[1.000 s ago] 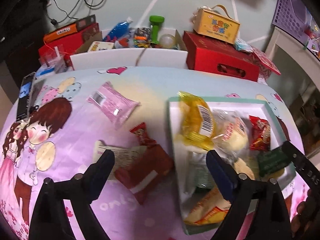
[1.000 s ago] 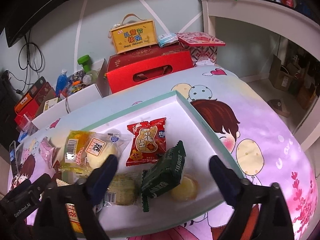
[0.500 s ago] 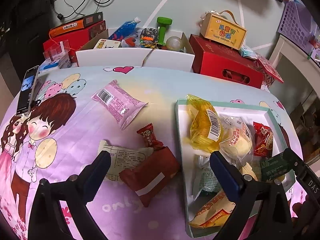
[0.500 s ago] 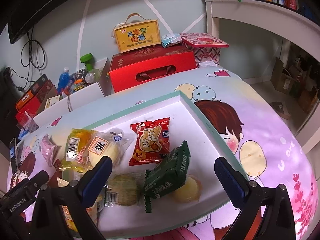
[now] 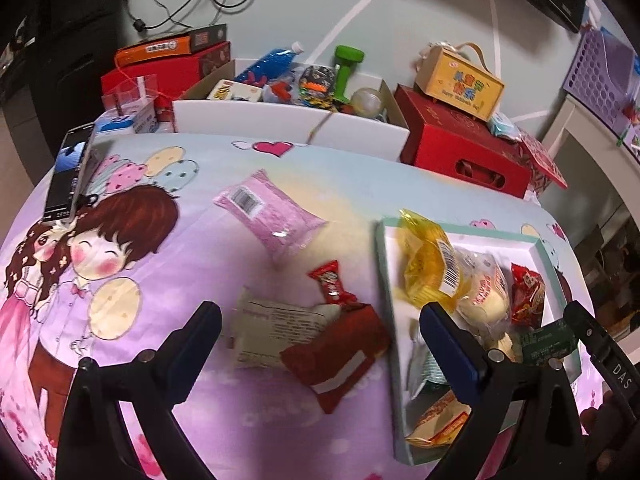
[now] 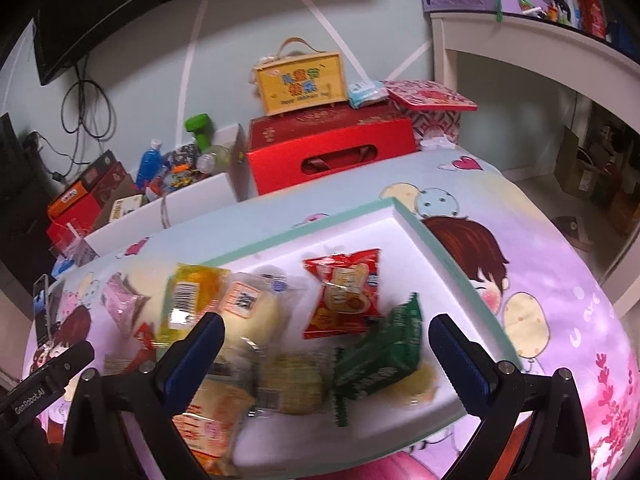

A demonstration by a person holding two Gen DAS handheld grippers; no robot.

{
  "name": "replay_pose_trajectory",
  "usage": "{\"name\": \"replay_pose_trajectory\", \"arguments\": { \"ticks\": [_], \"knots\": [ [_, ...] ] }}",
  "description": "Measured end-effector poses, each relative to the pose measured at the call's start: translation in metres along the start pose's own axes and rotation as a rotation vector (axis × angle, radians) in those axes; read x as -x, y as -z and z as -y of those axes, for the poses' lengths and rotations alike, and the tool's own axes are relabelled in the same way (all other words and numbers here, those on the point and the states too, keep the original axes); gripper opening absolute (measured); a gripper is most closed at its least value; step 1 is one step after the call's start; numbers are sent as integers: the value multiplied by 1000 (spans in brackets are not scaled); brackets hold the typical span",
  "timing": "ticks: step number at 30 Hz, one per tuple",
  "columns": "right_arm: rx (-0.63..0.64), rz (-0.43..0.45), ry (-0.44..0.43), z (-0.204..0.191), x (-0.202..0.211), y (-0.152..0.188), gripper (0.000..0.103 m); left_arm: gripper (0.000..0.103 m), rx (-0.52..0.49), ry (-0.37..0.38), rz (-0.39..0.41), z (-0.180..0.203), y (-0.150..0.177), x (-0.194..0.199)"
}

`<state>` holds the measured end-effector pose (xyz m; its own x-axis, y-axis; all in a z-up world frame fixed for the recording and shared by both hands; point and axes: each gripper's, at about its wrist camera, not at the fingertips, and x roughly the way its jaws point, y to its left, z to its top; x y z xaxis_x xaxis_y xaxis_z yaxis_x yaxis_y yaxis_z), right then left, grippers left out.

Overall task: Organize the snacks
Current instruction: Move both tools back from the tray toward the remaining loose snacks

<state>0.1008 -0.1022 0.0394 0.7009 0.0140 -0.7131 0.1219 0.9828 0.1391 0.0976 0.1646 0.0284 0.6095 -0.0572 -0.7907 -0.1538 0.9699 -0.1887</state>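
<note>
We judge the sorting well over half done. Ahead and to the right of our left gripper (image 5: 320, 336), whose jaws stand wide apart with nothing between them, the mint-rimmed tray (image 5: 386, 280) already holds most of the snacks: a yellow packet (image 5: 424, 268) at its far end, a clear-wrapped pale bun (image 5: 486, 292) beside it, a red chip bag (image 5: 526, 296) toward the far right, a green packet (image 5: 550, 344) and an orange-and-yellow packet (image 5: 438, 424) nearest us. Our right gripper (image 6: 326, 348) hangs over the same tray (image 6: 436, 248), also spread open and empty, with the green packet (image 6: 380, 352) lying between its fingers and the red chip bag (image 6: 344, 292) just beyond them. Four snacks are left on the cartoon-printed tablecloth (image 5: 120, 360). Directly between the left fingers lie a dark red packet (image 5: 336, 356) and a cream packet (image 5: 276, 328) that it partly overlaps; a small red candy (image 5: 330, 284) sits just past them, touching the dark red one, and a pink packet (image 5: 268, 216) lies farther ahead, well apart from the tray. The dark red packet looks the likeliest next pick, being centred in the open left jaws and on top of the cream one. Some blur in the right wrist view keeps us from reading the nearer packets there.
</note>
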Motion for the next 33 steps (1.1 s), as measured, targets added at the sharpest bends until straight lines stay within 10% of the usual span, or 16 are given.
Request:
{"name": "replay_pose_trajectory", "arguments": {
  "ticks": [20, 33],
  "knots": [
    [167, -64, -185, -134, -2, 31, 103, 99, 174, -146, 17, -126, -5, 30],
    [263, -135, -197, -174, -18, 58, 103, 99, 195, -82, -62, -144, 2, 12]
  ]
}}
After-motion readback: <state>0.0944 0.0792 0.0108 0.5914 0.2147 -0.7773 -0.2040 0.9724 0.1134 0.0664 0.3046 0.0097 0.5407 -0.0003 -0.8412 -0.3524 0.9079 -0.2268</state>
